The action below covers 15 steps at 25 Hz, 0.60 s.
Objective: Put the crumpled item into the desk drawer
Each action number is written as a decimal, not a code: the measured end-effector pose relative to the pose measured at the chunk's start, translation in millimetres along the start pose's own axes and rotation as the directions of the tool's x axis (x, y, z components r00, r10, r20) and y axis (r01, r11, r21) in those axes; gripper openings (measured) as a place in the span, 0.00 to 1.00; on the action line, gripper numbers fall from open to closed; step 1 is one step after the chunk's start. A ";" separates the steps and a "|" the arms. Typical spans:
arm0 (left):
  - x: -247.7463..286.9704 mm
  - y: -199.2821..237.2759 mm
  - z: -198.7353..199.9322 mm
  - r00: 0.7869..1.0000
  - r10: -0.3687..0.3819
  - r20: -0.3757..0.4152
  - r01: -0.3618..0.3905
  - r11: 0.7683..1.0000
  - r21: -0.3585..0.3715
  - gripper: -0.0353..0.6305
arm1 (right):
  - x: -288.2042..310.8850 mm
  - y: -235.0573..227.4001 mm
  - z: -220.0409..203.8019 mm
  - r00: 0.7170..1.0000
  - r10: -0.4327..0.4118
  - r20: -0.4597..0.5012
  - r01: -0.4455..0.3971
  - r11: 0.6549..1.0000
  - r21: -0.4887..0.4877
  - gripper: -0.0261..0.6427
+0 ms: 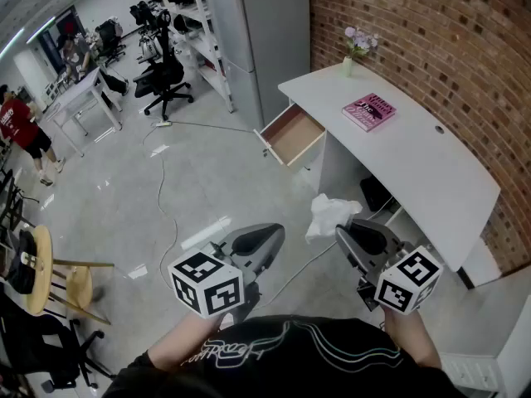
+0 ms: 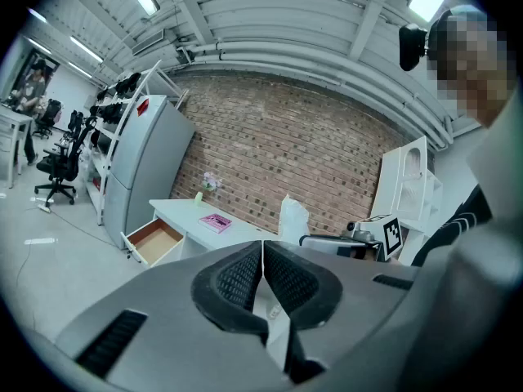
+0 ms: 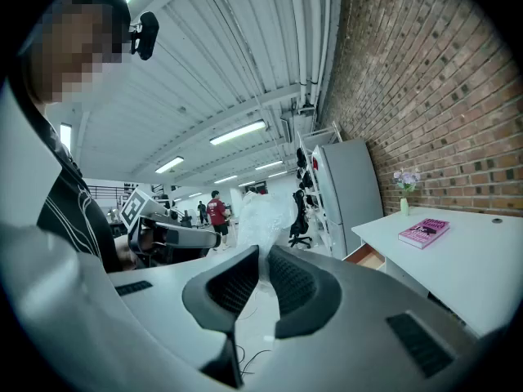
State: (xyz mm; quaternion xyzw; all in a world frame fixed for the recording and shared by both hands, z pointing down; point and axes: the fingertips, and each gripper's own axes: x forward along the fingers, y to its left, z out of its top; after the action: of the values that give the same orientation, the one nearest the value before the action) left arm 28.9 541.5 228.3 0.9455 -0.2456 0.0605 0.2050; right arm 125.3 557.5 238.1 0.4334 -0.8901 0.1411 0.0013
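**While the drawer (image 1: 292,133) stands open, the crumpled white wad (image 1: 330,215) sits in the right gripper (image 1: 342,232)**

It bunches up out of the narrow-pinched jaws, well apart from the white counter (image 1: 415,156) and its pulled-out drawer. Just beside it, the left gripper (image 1: 276,231) has its jaws pressed together with nothing between.

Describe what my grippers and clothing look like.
Both the left gripper and right gripper have smooth grey shells with black ribbed pads. Each carries a white cube printed with black square markers. The person wears a black top with white line print.
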 end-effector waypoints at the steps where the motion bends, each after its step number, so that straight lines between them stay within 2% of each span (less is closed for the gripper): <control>1: -0.7 -0.8 0.5 1.000 0.005 0.002 -0.005 1.000 0.001 0.09 | -0.9 0.4 0.2 1.000 0.001 -0.001 -0.001 1.000 0.000 0.13; 7: -0.1 -5.3 -0.1 1.000 0.024 0.007 -0.024 1.000 0.008 0.09 | -3.9 -3.7 1.8 1.000 0.013 0.001 -0.013 1.000 -0.008 0.13; 15: 4.4 6.7 -2.5 0.999 0.047 -0.009 -0.047 0.999 -0.010 0.09 | 5.2 -11.4 -10.3 1.000 0.021 -0.019 -0.020 0.999 0.047 0.13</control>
State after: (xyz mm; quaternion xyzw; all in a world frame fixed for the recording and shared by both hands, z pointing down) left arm 29.4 535.3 234.0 0.9381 -0.2672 0.0684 0.2095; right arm 129.7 549.5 251.5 0.4226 -0.8910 0.1659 -0.0018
